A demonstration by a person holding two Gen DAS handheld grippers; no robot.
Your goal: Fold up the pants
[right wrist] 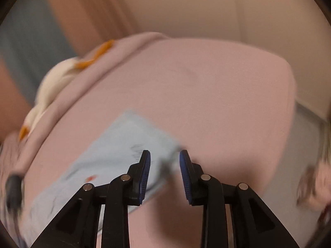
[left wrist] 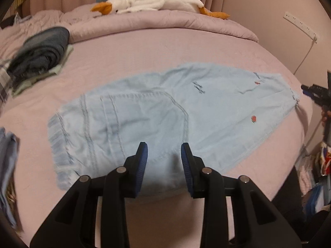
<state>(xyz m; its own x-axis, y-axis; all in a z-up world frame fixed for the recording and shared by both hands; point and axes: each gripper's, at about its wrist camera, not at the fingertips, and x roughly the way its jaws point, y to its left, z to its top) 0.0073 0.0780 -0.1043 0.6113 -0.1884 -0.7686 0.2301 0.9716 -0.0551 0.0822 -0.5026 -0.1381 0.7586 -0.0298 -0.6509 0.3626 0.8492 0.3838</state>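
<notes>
Light blue denim pants [left wrist: 157, 119] lie flat on the pink bed, folded lengthwise, waistband at the left and leg hems at the right. Small red embroidered marks dot the legs. My left gripper [left wrist: 164, 150] is open and empty, hovering over the near edge of the seat area. My right gripper [right wrist: 164, 158] is open and empty, just above the hem corner of the pants [right wrist: 115, 150]; that view is blurred by motion. The right gripper also shows in the left wrist view [left wrist: 316, 95], at the far right beside the hem.
A pile of folded dark and green clothes [left wrist: 39, 55] sits at the bed's left. A white plush goose [left wrist: 153, 2] lies on the rolled pink duvet [left wrist: 165, 24] at the back. More blue fabric [left wrist: 8, 165] is at the near left. Clutter [left wrist: 314, 173] stands off the bed's right edge.
</notes>
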